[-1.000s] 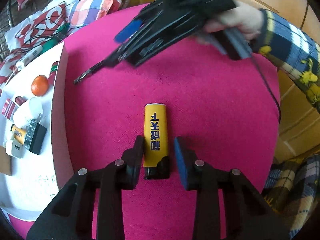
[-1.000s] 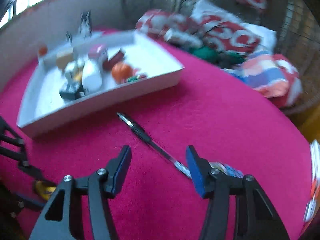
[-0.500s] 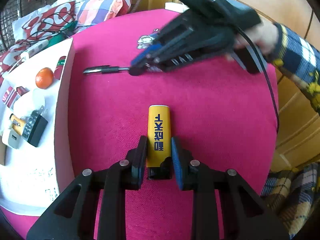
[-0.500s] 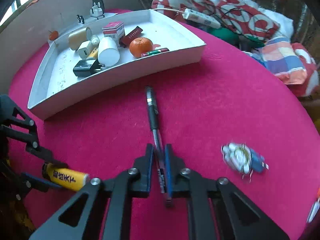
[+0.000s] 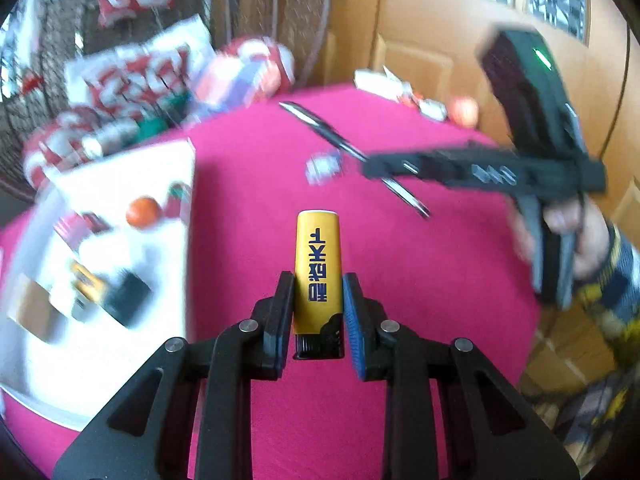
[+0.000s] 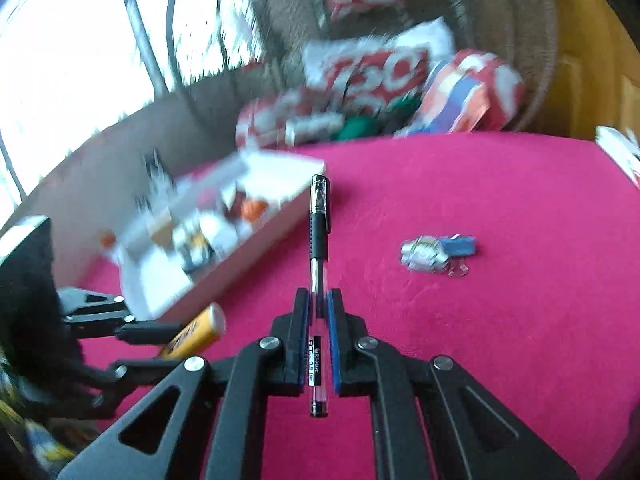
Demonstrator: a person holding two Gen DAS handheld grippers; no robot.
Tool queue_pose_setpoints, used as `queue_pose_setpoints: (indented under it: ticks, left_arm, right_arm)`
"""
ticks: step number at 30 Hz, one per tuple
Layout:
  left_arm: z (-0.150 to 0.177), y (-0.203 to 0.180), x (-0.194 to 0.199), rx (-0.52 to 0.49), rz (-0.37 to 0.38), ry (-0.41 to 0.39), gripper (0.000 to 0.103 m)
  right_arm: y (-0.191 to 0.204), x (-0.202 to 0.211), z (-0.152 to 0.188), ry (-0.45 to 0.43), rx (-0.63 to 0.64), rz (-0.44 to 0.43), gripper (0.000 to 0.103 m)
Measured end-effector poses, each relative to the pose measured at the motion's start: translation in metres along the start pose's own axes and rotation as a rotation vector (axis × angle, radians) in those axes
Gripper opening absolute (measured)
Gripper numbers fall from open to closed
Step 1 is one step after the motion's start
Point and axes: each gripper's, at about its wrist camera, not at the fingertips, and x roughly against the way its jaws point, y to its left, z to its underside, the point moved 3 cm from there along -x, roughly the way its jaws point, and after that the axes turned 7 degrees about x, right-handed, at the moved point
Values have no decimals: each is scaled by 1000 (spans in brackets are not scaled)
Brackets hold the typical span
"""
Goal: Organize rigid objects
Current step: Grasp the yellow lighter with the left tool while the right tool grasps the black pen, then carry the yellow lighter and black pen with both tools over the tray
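Though blurred, orange (image 5: 143, 211) inside tray (image 5: 182, 184)

A lived-in home room. A round table under a magenta cloth (image 5: 248, 168) stands before a panelled wooden door (image 5: 432, 40) at one o'clock. Red-and-white printed bags (image 6: 368, 68) crowd a wicker screen at twelve o'clock.

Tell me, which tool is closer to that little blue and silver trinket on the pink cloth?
Right. The right tool, clamping the pen, has the trinket just ahead to its right. The left tool, gripping the yellow lighter, sits farther back across the cloth.
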Motion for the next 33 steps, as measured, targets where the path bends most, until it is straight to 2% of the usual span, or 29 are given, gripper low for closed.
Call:
queue_pose_setpoints:
  ticks: [5, 8, 10, 16, 33]
  left_arm:
    - [-41, 6, 46, 57, -40, -197, 24]
    - [-47, 11, 72, 79, -86, -300, 24]
    - [-47, 15, 86, 97, -98, -330, 24]
    - [-44, 27, 100, 119, -127, -352, 24]
    - [-26, 50, 121, 175, -155, -396, 24]
  right_arm:
    - [25, 50, -29, -183, 26, 36, 6]
    - [46, 66, -41, -245, 83, 43, 6]
    - [59, 74, -49, -286, 111, 32, 6]
    - [87, 85, -66, -350, 175, 25, 6]
    - [123, 75, -65, -325, 265, -7, 6]
